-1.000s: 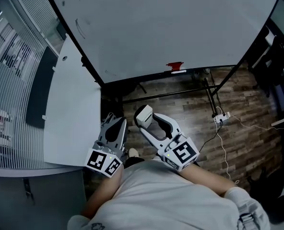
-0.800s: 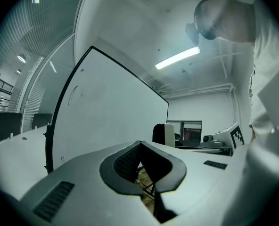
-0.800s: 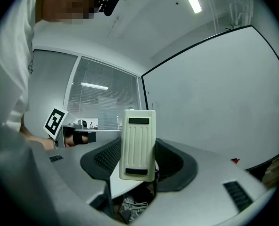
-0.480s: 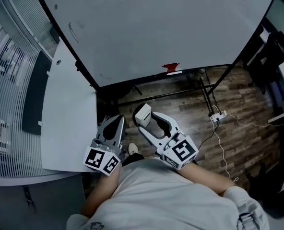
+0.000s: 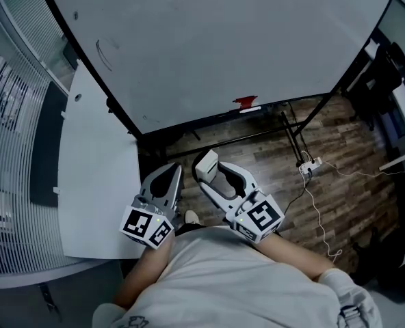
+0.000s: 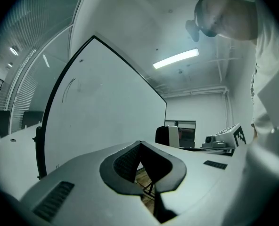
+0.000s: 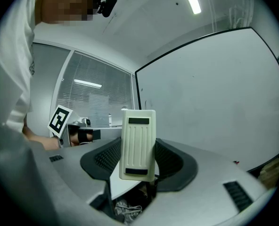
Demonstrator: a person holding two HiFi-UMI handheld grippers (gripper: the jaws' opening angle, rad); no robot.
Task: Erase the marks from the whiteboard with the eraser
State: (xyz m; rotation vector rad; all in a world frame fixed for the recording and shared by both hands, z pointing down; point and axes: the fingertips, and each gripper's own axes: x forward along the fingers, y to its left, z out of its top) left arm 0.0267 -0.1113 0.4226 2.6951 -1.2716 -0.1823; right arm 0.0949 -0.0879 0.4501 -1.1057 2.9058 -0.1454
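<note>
- At the far left of the head view there is a wall of blinds (image 5: 11,115), and beside it a white table (image 5: 93,176).
- The whiteboard (image 5: 223,39) stands behind the table and fills the top of the view. It is nearly all clean. One thin curved mark (image 5: 103,53) is near its left edge, and the same mark (image 6: 69,86) shows in the left gripper view.
- The left gripper (image 5: 174,171) is held low, close to the person's body, just beside the table's right edge. In its own view its jaws are pressed together at the tips, and nothing is between them.
- The right gripper (image 5: 213,173) is just to the right of the left one, and the two do not touch. Its jaws pinch the eraser (image 5: 204,162), a white ribbed block that stands upright between the jaws in its own view (image 7: 138,140).
- The eraser is below the lower edge of the board and well apart from it.
- A small red thing (image 5: 245,102) sits at the board's lower edge; it is too small to tell what it is.
- Further right lies a wooden floor (image 5: 346,183) with a white power strip (image 5: 308,167) and its cable.
</note>
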